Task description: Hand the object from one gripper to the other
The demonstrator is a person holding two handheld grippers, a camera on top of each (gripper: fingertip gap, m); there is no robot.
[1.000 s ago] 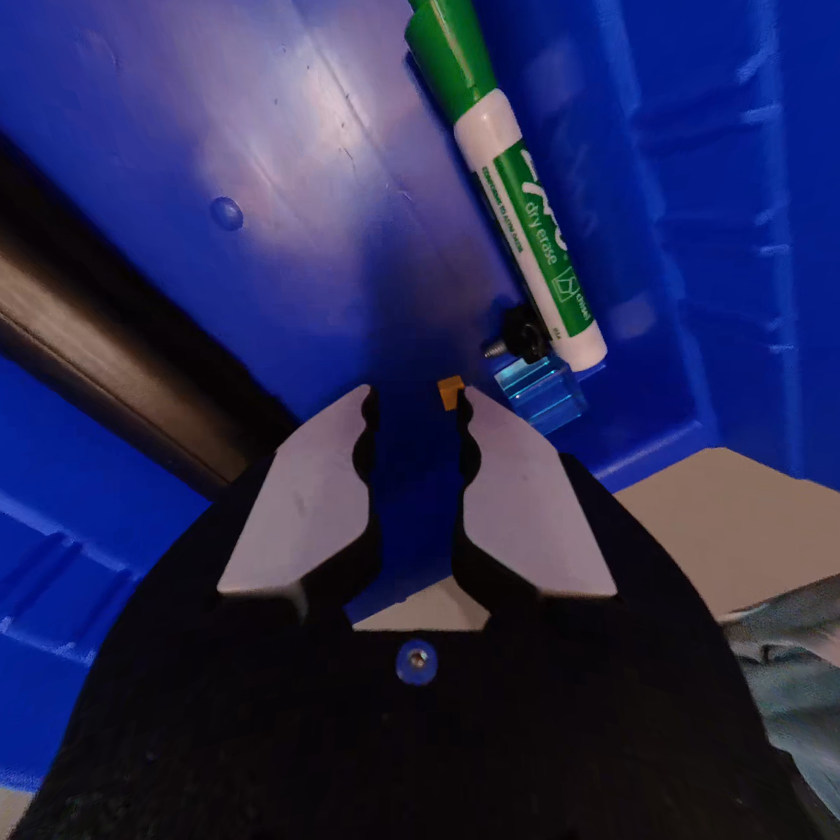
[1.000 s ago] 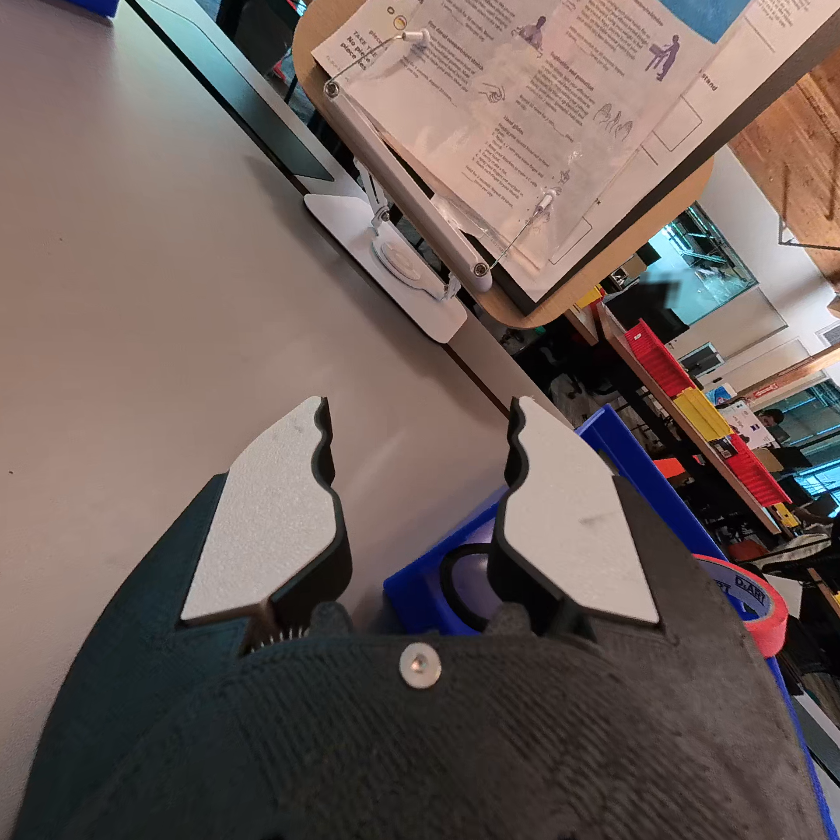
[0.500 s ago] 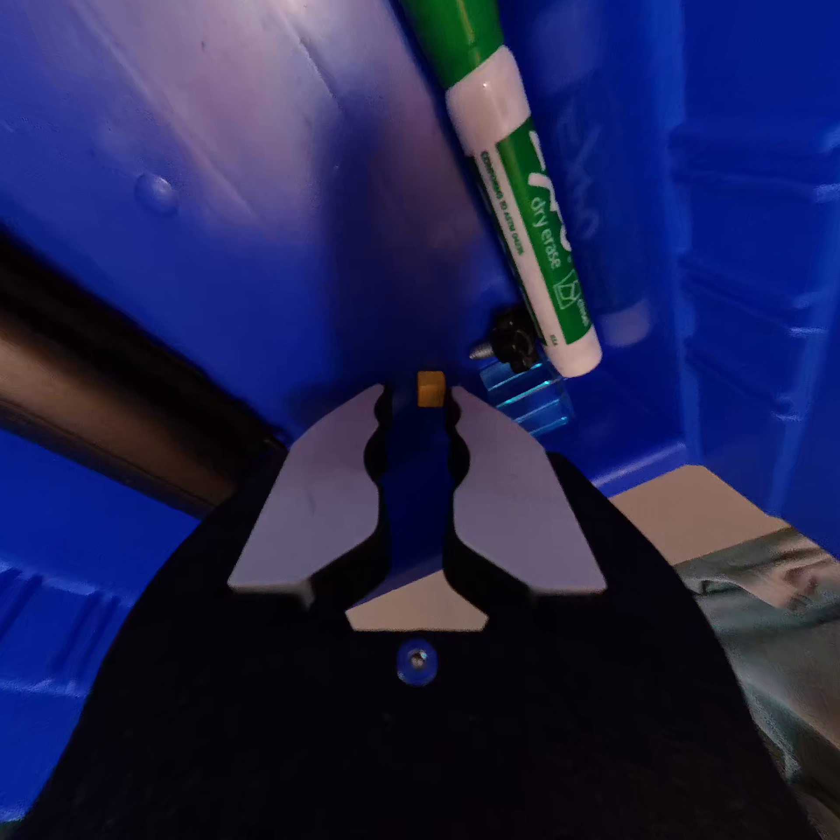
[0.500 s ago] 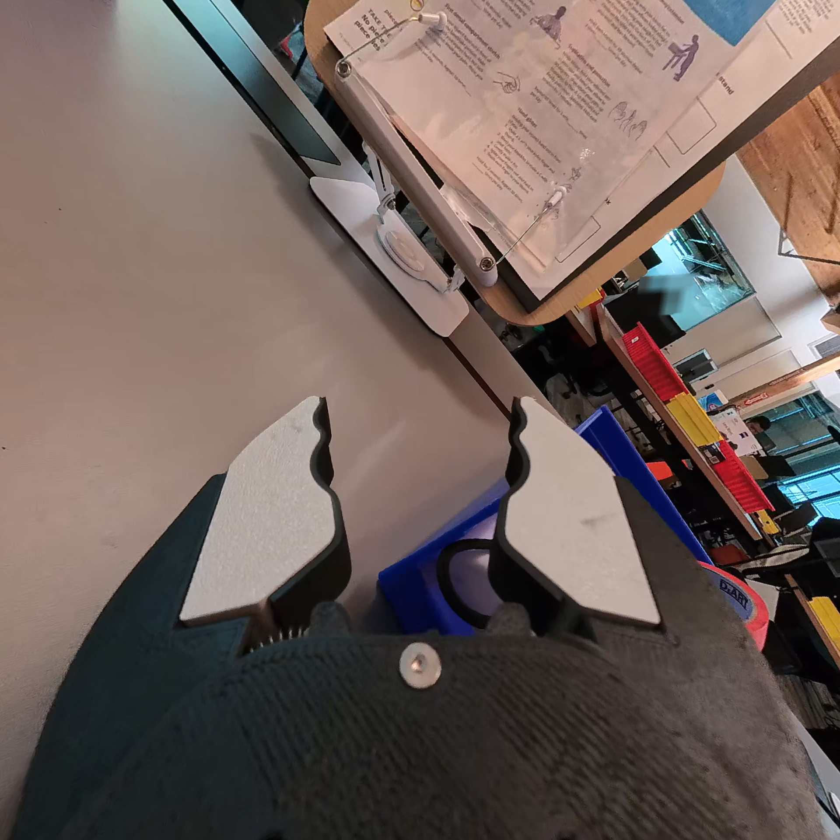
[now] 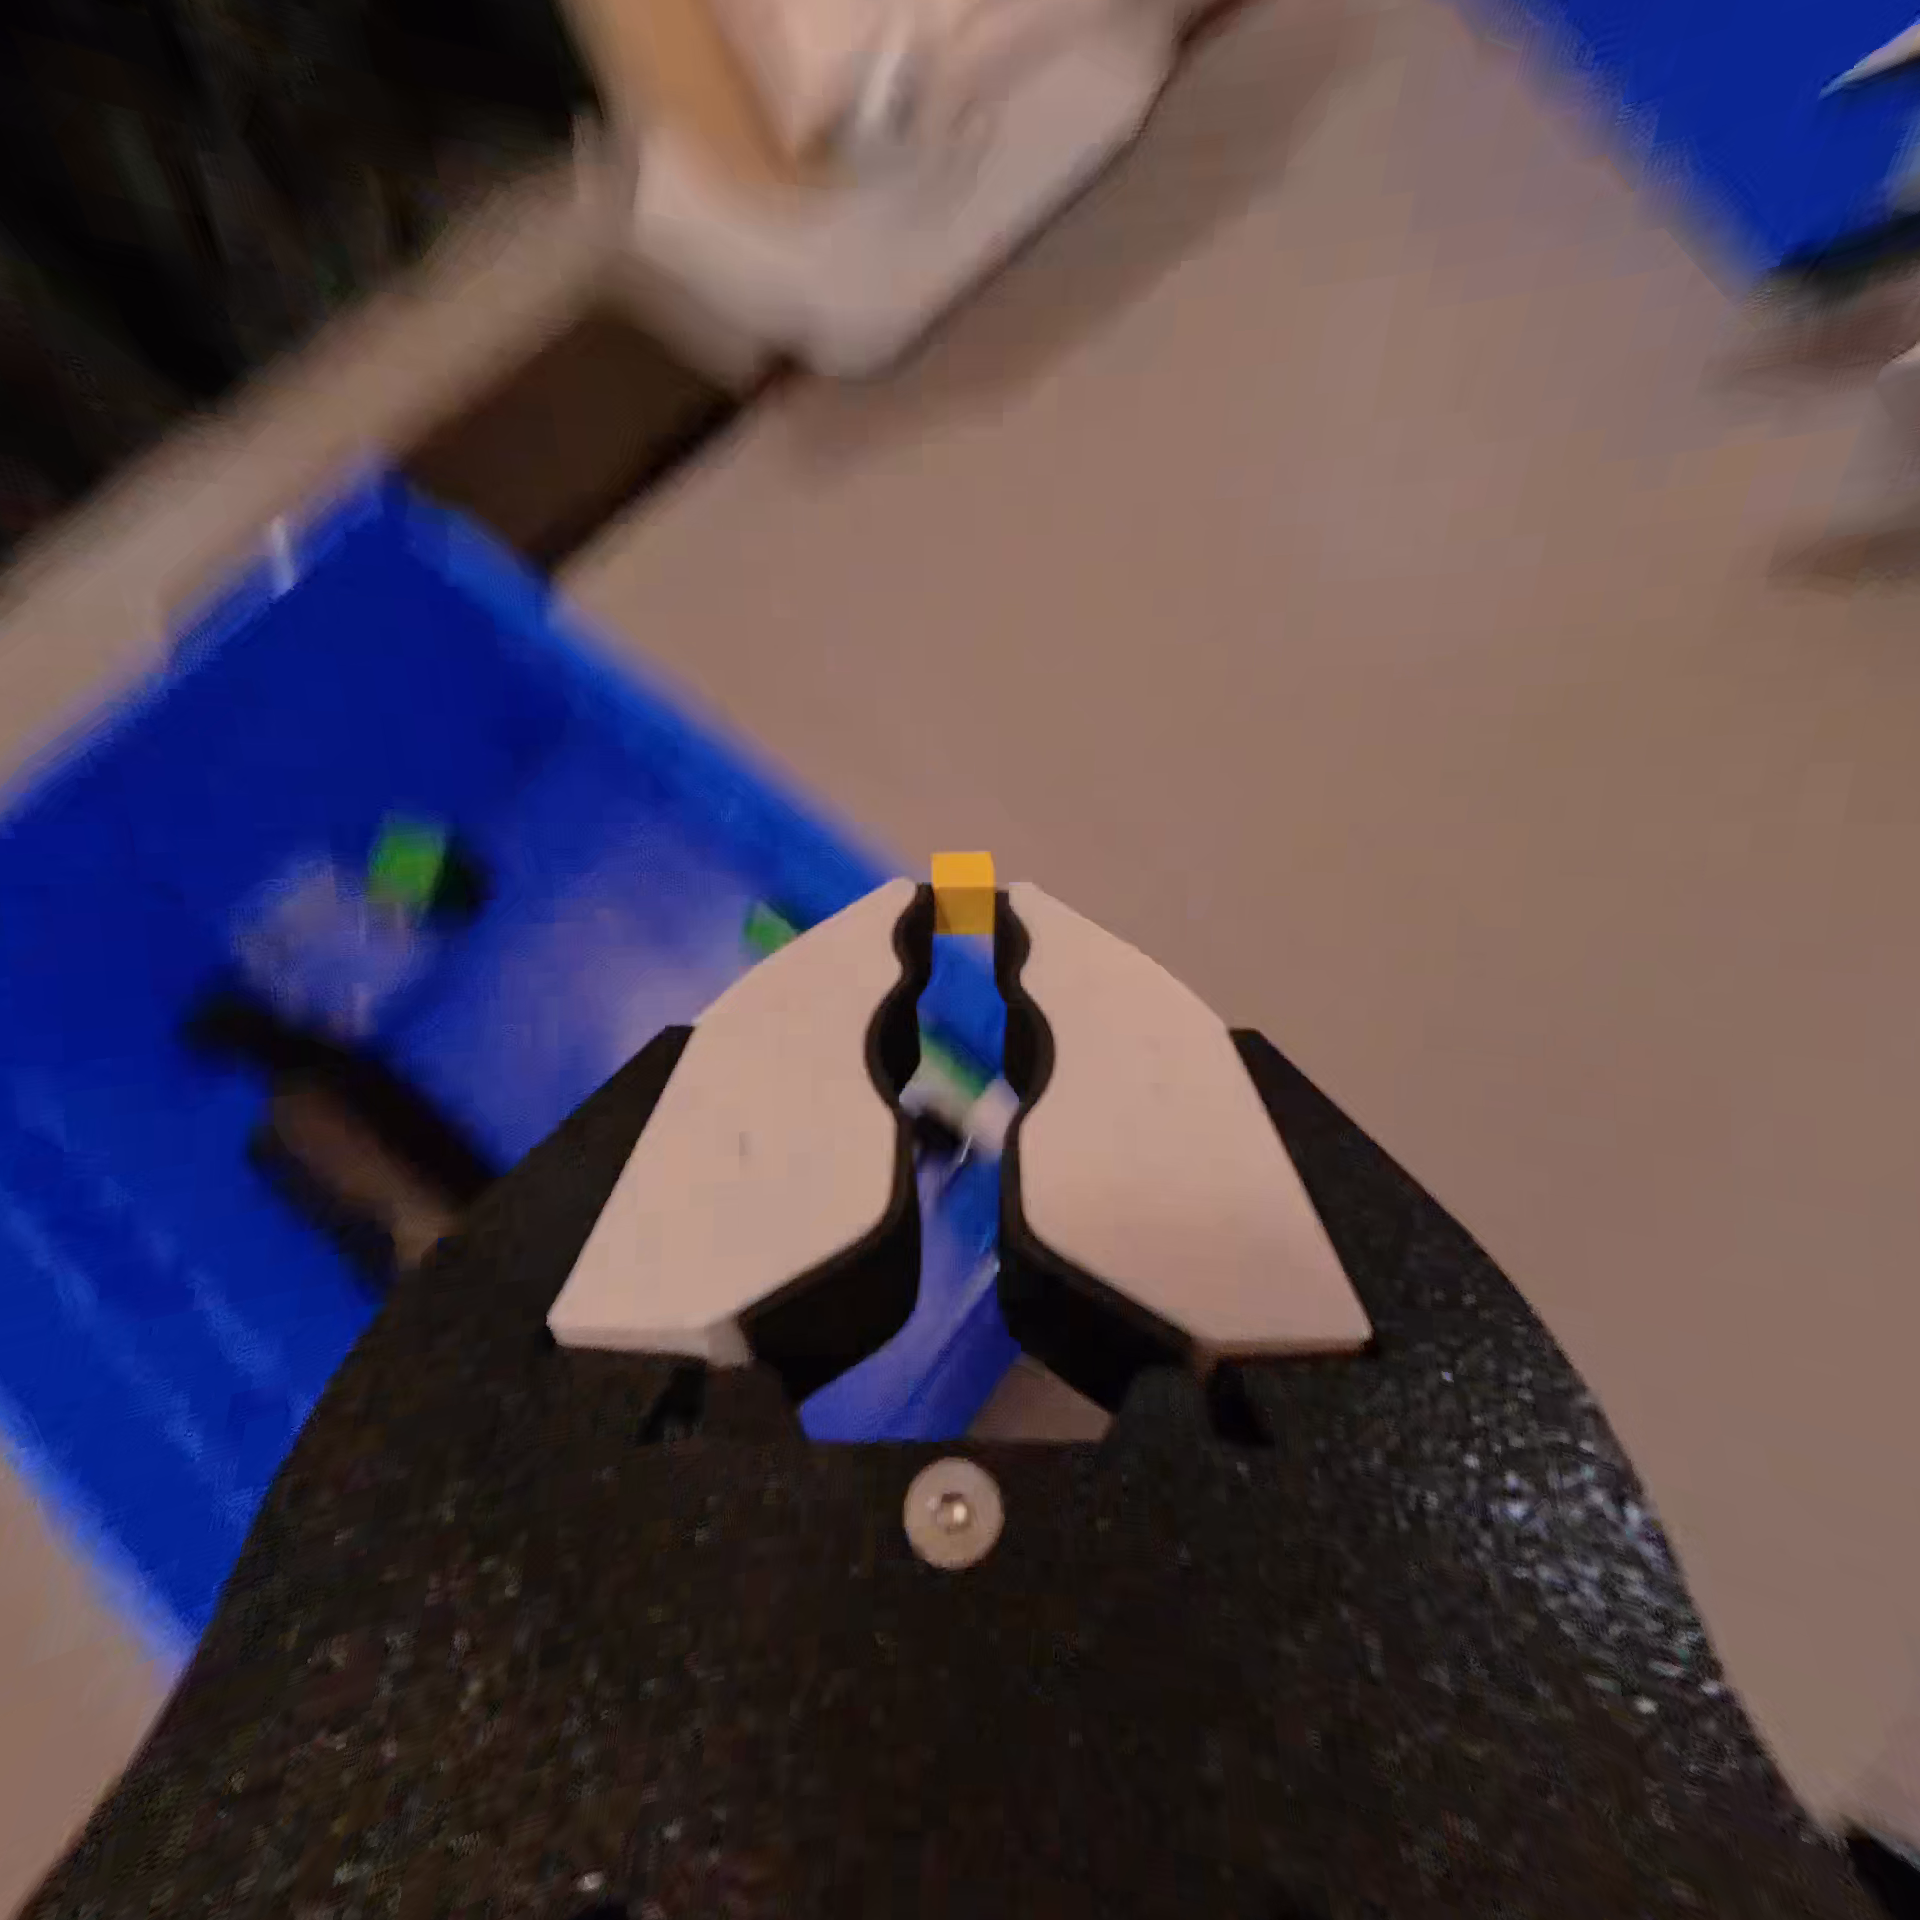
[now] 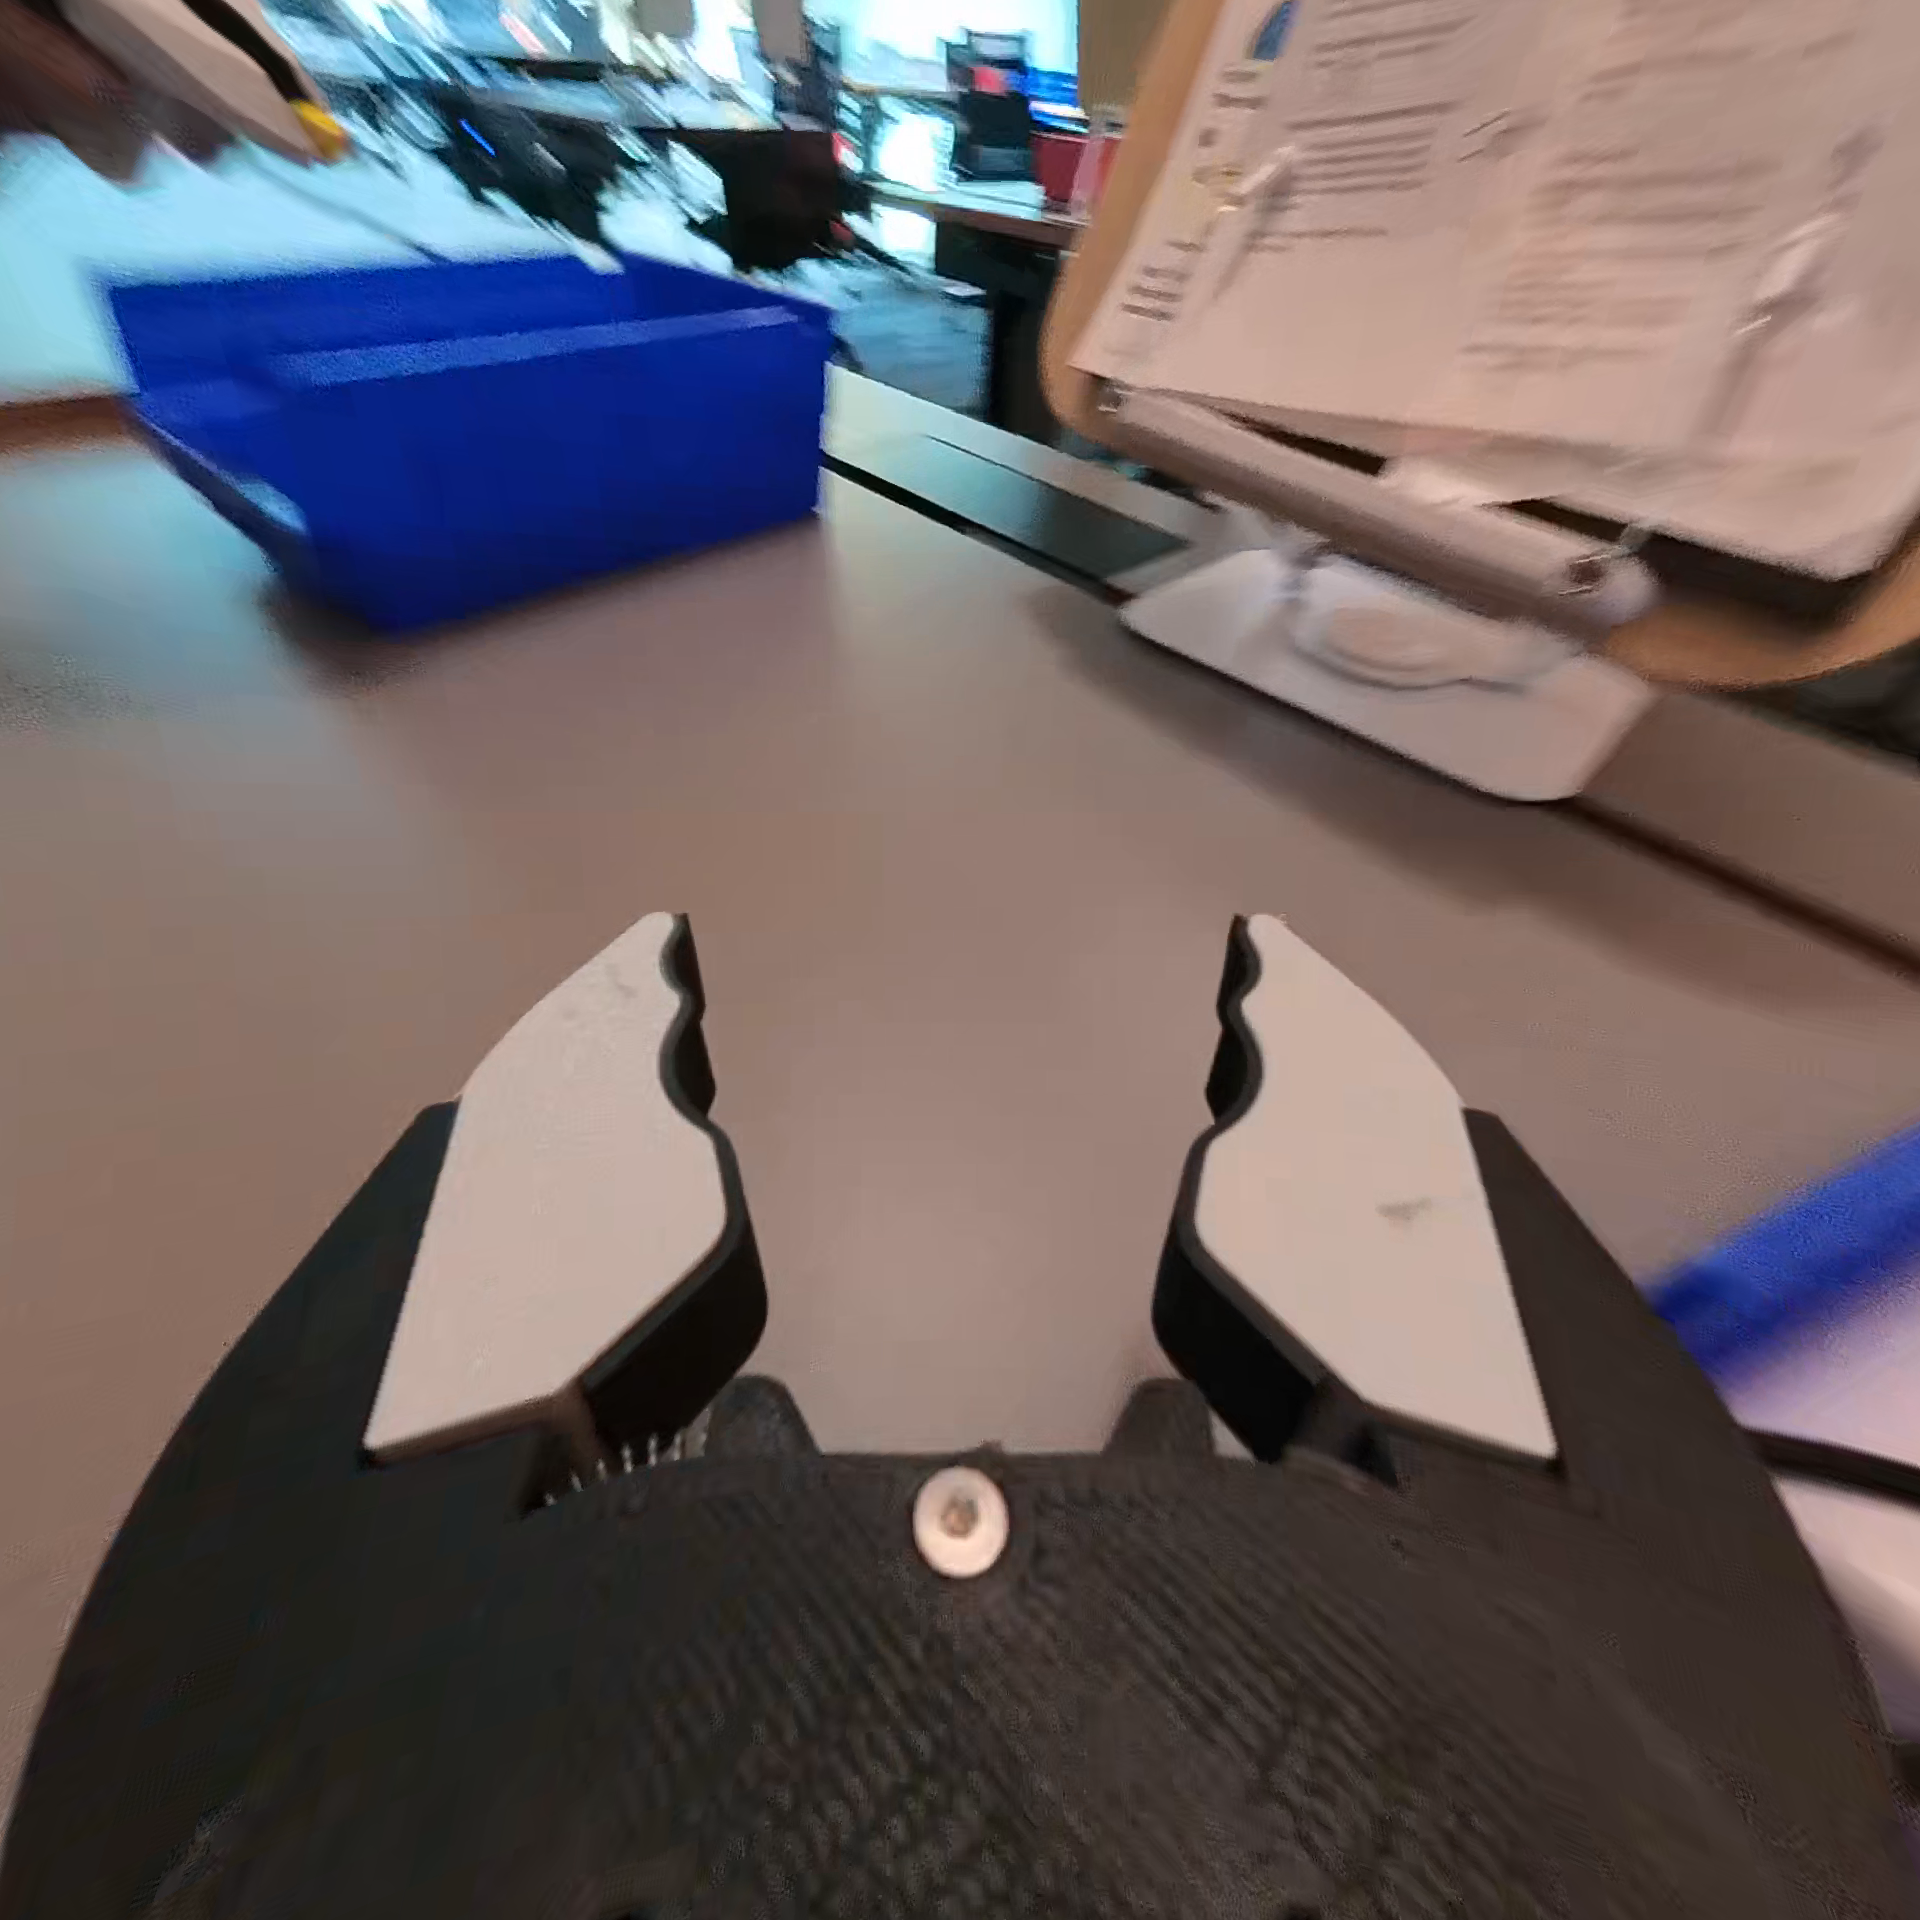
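Observation:
A small orange cube (image 5: pixel 962 894) is pinched between the tips of my left gripper (image 5: pixel 962 906), which holds it in the air above the blue bin (image 5: pixel 312 935) and the table. The left gripper with the cube (image 6: pixel 322 130) also shows at the top left of the right wrist view, high above the bin (image 6: pixel 499 416). My right gripper (image 6: pixel 956 935) is open and empty, low over the grey table (image 6: pixel 831 779), well apart from the cube.
The blue bin holds a green marker (image 5: pixel 410 873) and small blurred items. A white stand with a clipboard of papers (image 6: pixel 1507 260) rises at the right. A second blue bin edge (image 6: pixel 1787 1247) lies at the right. Both views are motion blurred.
My left gripper shut on the orange cube inside the bin and lifted it out, high above the bin. My right gripper swung round to face the bin and opened wider.

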